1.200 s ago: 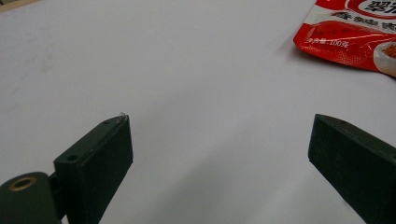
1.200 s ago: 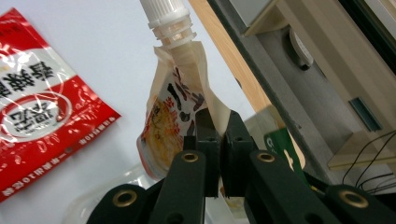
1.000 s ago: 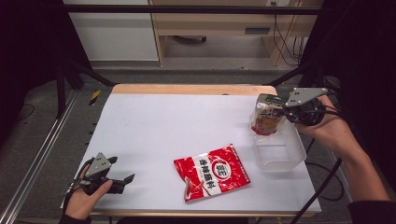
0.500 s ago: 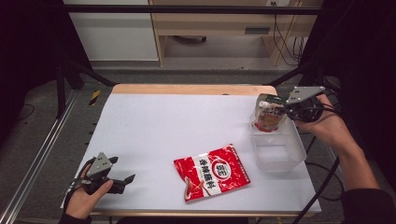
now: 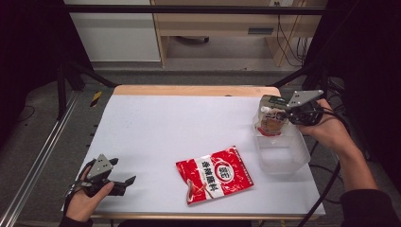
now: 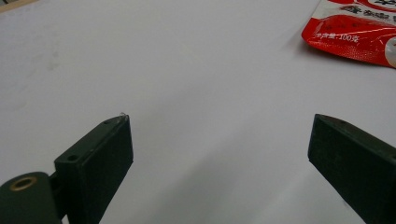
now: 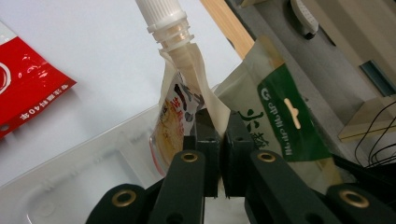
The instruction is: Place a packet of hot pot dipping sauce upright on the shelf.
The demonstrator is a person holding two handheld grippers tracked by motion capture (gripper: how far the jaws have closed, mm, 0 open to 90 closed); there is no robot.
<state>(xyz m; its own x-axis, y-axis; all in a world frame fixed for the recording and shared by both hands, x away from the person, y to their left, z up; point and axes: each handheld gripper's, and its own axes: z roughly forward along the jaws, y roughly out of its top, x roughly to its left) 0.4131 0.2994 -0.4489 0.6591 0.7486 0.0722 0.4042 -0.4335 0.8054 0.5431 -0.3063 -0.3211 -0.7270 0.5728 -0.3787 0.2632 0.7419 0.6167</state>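
My right gripper (image 5: 283, 114) (image 7: 218, 122) is shut on a spouted pouch (image 5: 270, 118) (image 7: 187, 88) with a white screw cap, and holds it over the far end of a clear plastic tub (image 5: 280, 153) (image 7: 79, 172) at the table's right side. The pouch's lower end dips inside the tub's rim. A red flat packet (image 5: 214, 173) (image 6: 359, 25) (image 7: 23, 93) lies on the white table near the front centre. My left gripper (image 5: 126, 182) (image 6: 219, 149) rests at the front left corner, open, its jaws wide apart over bare tabletop.
The white table surface (image 5: 189, 127) has a wooden far edge (image 5: 194, 90). A metal frame rail (image 5: 38, 161) runs along the left. Cables (image 5: 326, 189) trail off the right side. Cabinets (image 5: 118, 33) stand beyond the table.
The right gripper has carried the pouch slightly lower and nearer over the tub. The left gripper has stayed put.
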